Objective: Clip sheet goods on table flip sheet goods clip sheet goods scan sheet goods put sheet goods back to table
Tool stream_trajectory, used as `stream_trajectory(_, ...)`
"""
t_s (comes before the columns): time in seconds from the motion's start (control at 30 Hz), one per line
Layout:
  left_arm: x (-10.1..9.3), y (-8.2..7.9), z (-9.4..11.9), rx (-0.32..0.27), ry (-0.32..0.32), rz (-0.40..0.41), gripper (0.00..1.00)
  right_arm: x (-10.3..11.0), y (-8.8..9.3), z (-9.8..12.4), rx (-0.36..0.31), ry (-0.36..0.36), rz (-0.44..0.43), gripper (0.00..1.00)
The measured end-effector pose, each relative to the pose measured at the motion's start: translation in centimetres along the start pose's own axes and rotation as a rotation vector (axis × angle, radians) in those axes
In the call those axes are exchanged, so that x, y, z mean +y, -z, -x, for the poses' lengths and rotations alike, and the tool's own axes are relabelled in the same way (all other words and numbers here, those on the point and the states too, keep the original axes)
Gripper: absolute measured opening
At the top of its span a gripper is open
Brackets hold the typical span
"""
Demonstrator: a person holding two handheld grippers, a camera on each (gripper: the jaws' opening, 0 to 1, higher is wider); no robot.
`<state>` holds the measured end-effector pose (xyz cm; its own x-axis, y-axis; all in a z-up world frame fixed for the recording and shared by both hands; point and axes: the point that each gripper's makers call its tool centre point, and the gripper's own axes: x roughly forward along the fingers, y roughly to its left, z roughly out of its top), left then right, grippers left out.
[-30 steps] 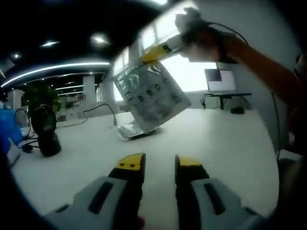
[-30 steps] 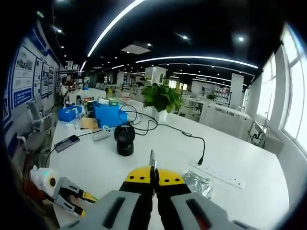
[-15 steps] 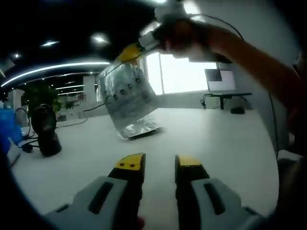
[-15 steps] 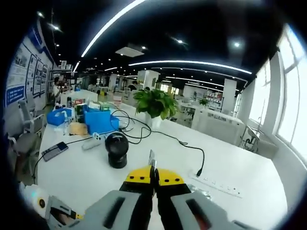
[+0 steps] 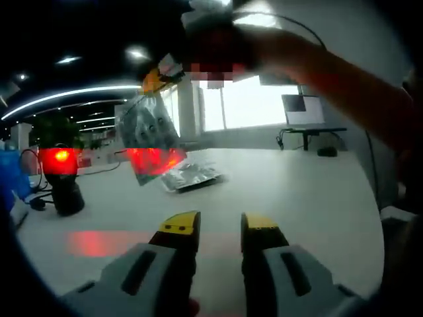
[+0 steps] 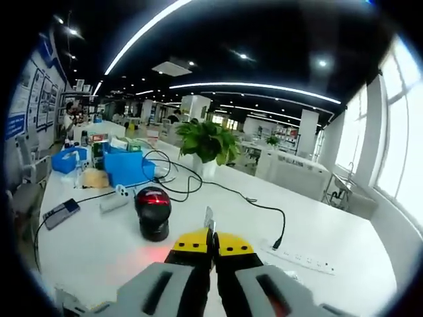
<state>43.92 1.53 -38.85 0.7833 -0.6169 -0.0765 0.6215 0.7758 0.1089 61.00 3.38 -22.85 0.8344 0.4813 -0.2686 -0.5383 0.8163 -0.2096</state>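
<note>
In the left gripper view my right gripper comes in from the top, held by a person's hand, and is shut on the top edge of a silvery sheet packet. The packet hangs in the air and its lower part glows red. A black scanner stands at the left with its head lit red. My left gripper is open low over the white table, holding nothing. In the right gripper view the packet's thin edge sticks up between the shut jaws of the right gripper, with the scanner just beyond.
More silvery packets lie on the table behind the hanging one. A red light patch falls on the tabletop. Blue bins, a potted plant, a phone, cables and a power strip sit around the scanner.
The right gripper has carried the hanging packet leftward towards the scanner. The scanner now glows red, and red light falls on the packet and the table.
</note>
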Motion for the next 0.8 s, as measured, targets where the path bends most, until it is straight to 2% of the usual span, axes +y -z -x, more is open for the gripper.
stream_trajectory(0.27, 0.1, 0.1, -0.1, 0.003, 0.001, 0.002, 0.18, 1.1, 0.2, -1.7, 0.0, 0.021, -0.001, 0.0)
stream_trajectory(0.6, 0.7, 0.3, -0.6, 0.005, -0.002, 0.001, 0.18, 1.3, 0.0, -3.0, -0.013, 0.061, -0.008, 0.0)
stream_trajectory(0.8, 0.4, 0.1, -0.4, 0.004, 0.0, 0.001, 0.18, 1.3, 0.3, -3.9, -0.016, 0.127, -0.041, 0.0)
